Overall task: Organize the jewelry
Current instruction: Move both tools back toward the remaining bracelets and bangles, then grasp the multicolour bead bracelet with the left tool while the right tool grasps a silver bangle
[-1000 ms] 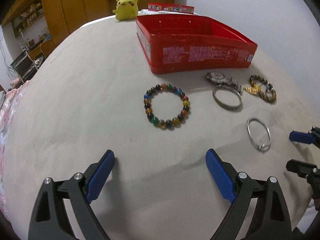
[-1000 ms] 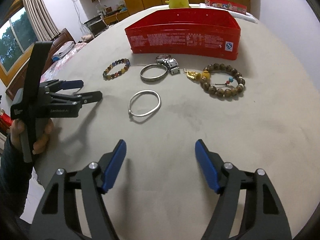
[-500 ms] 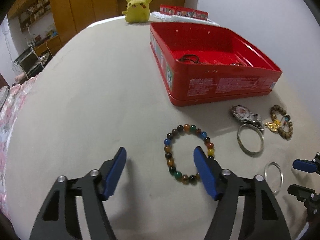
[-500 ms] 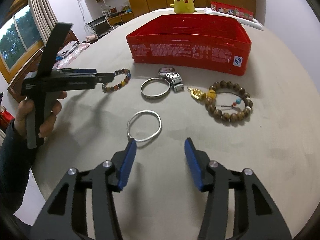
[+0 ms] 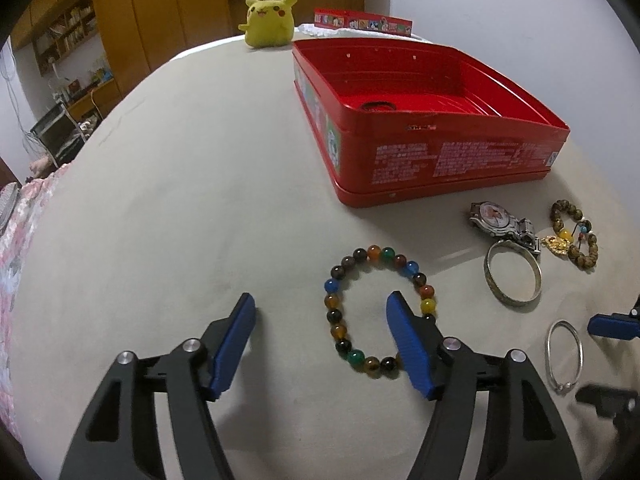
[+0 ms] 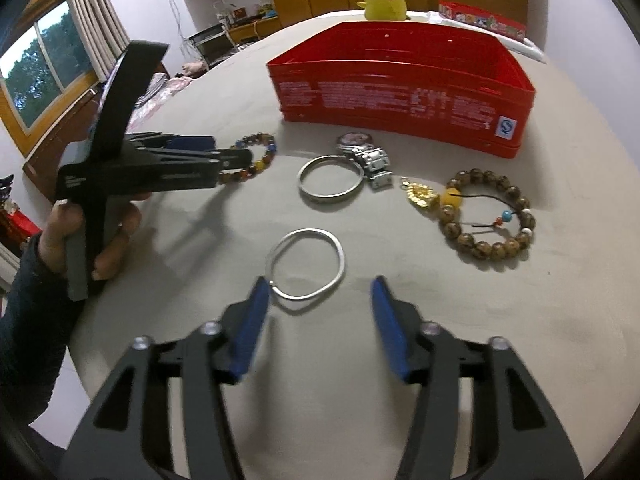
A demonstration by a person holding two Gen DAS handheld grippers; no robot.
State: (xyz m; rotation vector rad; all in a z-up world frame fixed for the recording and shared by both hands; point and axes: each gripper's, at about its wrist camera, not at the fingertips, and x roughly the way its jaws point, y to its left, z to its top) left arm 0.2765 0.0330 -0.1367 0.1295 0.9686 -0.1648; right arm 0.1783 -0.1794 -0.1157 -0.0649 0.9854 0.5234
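Jewelry lies spread on a pale beige tabletop [image 5: 168,184] in front of an open red metal tin [image 5: 452,160]. Nearest the left gripper [image 5: 320,336] is a bracelet of multicoloured round beads [image 5: 340,280]; the gripper's right blue pad [image 5: 408,352] sits inside the bracelet's ring, the left one outside it on bare table. Its jaws are parted and press on nothing, having narrowed within the last second. A hand [image 6: 84,236] in a dark sleeve holds this tool, seen from the right wrist view.

The right gripper [image 6: 320,328] has its jaws apart too, after closing and then widening again in the last half second. A thin silver wire bangle [image 6: 306,264] lies flat just ahead of them, its near edge beside the left blue pad [image 6: 252,328]; whether they touch is unclear, and nothing is clamped.

Further back, a broad silver band bangle [image 6: 330,178] rests against a steel wristwatch with a pinkish dial [image 6: 364,152]. To their right lies a brown wooden bead bracelet with a gold charm [image 6: 488,216]. Something small and dark rests inside the tin. A yellow plush toy [image 5: 268,20] stands at the far end of the table, beside a flat red carton [image 5: 362,22].
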